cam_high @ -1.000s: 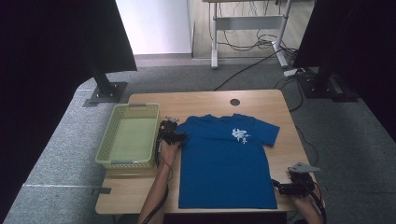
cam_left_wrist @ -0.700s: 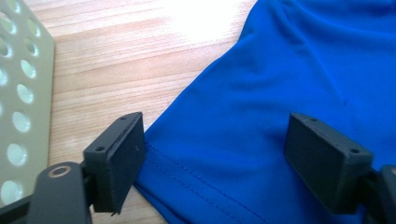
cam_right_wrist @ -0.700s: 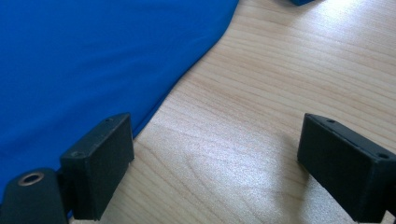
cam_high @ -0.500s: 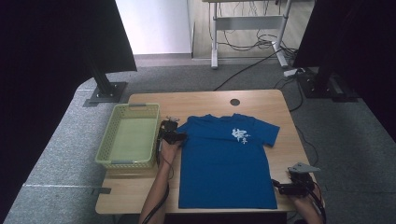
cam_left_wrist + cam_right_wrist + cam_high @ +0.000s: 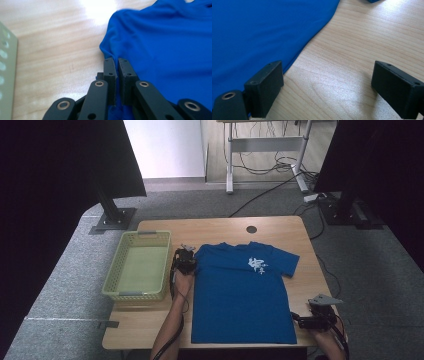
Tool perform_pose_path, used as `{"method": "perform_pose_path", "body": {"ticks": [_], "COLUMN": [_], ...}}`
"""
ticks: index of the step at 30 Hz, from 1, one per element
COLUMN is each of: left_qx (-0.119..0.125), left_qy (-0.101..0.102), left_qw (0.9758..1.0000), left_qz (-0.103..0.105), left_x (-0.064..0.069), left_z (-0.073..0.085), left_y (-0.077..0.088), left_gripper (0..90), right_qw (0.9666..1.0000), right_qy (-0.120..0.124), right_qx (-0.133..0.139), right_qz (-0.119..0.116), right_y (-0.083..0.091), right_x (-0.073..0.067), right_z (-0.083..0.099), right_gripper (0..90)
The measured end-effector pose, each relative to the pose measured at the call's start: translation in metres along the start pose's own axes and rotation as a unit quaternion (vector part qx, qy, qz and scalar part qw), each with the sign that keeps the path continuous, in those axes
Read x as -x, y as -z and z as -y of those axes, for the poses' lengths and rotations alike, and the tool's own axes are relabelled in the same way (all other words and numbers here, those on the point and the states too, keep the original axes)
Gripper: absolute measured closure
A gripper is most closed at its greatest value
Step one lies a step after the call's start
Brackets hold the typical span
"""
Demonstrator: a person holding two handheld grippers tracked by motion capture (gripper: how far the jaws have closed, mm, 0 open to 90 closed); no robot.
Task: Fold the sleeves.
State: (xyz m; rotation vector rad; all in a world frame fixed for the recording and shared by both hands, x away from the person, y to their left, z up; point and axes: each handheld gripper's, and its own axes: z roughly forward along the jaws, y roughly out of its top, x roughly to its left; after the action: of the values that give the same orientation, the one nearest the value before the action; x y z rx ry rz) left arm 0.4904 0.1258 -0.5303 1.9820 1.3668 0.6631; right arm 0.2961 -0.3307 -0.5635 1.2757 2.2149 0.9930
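A blue T-shirt [image 5: 240, 295] with a white chest print lies flat on the wooden table [image 5: 220, 227], collar toward the far edge. My left gripper [image 5: 186, 262] sits at the shirt's left sleeve. Its jaws have just been closing, and in the left gripper view the left gripper [image 5: 117, 62] is shut on a bunched fold of the T-shirt [image 5: 162, 50]. My right gripper [image 5: 296, 320] rests by the shirt's near right corner. In the right gripper view the right gripper [image 5: 328, 77] stands open over bare wood, its left pad at the edge of the T-shirt [image 5: 262, 30].
A light green plastic basket [image 5: 137, 235] stands on the table left of the shirt, close to my left hand; the basket [image 5: 5, 62] wall shows at the left gripper view's edge. A round cable hole [image 5: 251, 229] is near the far edge. Dark stands flank the table.
My left gripper has stayed at the shirt's left sleeve with barely any shift, its jaws now drawn together on the fabric. My right gripper has not moved.
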Motion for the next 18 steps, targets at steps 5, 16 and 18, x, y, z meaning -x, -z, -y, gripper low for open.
{"method": "perform_pose_path", "body": {"ticks": [5,16,18], "left_qx": [0.02,0.027,0.021], "left_qy": [-0.024,-0.08,-0.082], "left_qw": [0.9994,0.995,0.9948], "left_qz": [0.01,0.052,0.057], "left_x": [0.012,0.055,0.06], "left_z": [-0.009,-0.012,-0.009], "left_y": [0.011,0.004,-0.001], "left_gripper": [85.0,82.3,82.1], "right_qw": [1.0,1.0,1.0], "right_qy": [0.0,-0.001,-0.001], "right_qx": [0.0,0.0,0.0], "right_qz": [0.0,0.0,0.0], "right_y": [0.0,0.0,0.0], "right_x": [0.0,0.0,0.0], "right_z": [0.0,0.0,0.0], "right_gripper": [10.3,10.3,10.3]}}
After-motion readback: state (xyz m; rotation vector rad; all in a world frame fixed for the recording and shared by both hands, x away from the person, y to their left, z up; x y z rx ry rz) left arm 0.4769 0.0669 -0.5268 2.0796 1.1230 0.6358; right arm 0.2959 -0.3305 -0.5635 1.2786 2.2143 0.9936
